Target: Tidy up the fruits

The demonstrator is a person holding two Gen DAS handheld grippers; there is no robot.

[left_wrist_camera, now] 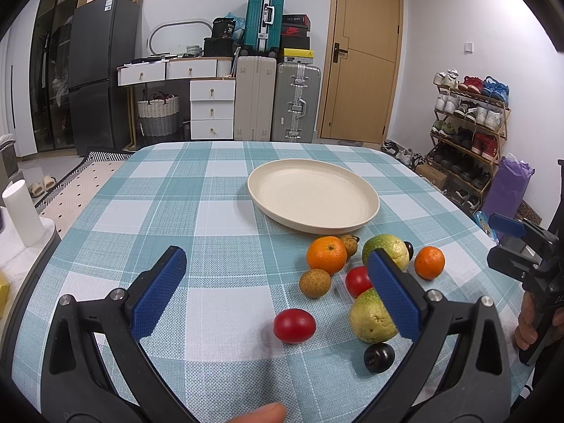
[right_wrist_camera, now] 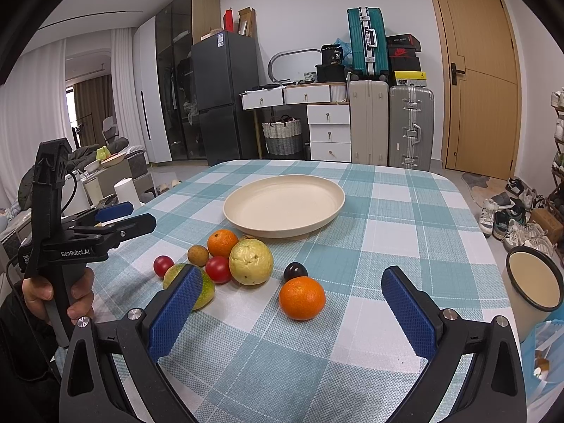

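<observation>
A cream plate (left_wrist_camera: 366, 208) (right_wrist_camera: 335, 194) sits mid-table with nothing in it. In front of it lie loose fruits: two oranges (left_wrist_camera: 326, 254) (right_wrist_camera: 302, 297), two guavas (left_wrist_camera: 370, 319) (right_wrist_camera: 251, 261), two red tomatoes (left_wrist_camera: 294, 325) (right_wrist_camera: 218, 269), a brown longan (left_wrist_camera: 314, 282) (right_wrist_camera: 198, 255) and dark plums (left_wrist_camera: 379, 357) (right_wrist_camera: 295, 271). My left gripper (left_wrist_camera: 278, 273) is open and empty above the near tomato. My right gripper (right_wrist_camera: 292, 289) is open and empty, framing the near orange. Each gripper also shows in the other's view, the right (left_wrist_camera: 507, 243) and the left (right_wrist_camera: 123, 218).
The table has a teal checked cloth (left_wrist_camera: 169, 211). A cream enamel mug (right_wrist_camera: 535, 283) stands at the table's right edge. A white roll (left_wrist_camera: 23, 213) stands off the left edge. Suitcases, drawers, a fridge and a shoe rack line the room behind.
</observation>
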